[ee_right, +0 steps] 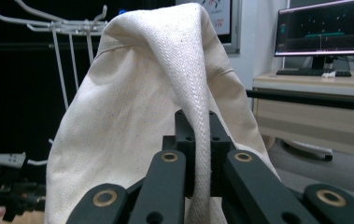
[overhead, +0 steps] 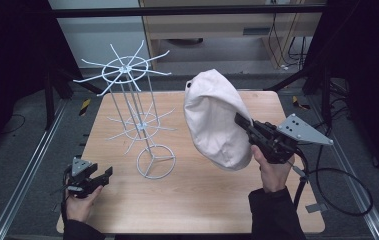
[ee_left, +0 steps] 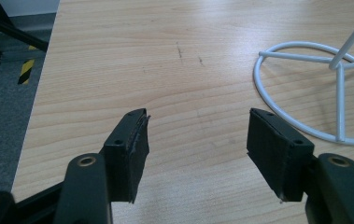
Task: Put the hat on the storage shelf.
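Note:
A cream cloth cap (overhead: 216,120) hangs in the air over the right half of the wooden table (overhead: 202,200), held by my right gripper (overhead: 242,121), which is shut on a fold of its fabric. In the right gripper view the cap (ee_right: 132,121) rises between the closed jaws of that gripper (ee_right: 198,140). A white wire rack (overhead: 137,105) with hooked arms stands left of centre; its ring base (ee_left: 305,93) shows in the left gripper view. My left gripper (overhead: 104,175) rests low at the table's front left, open and empty (ee_left: 198,135).
Behind the table are a desk with a monitor (ee_right: 324,28) and keyboard, and cables on the floor. Metal rails (overhead: 27,170) run along both sides of the table. Bare wood lies between the rack base and the front edge.

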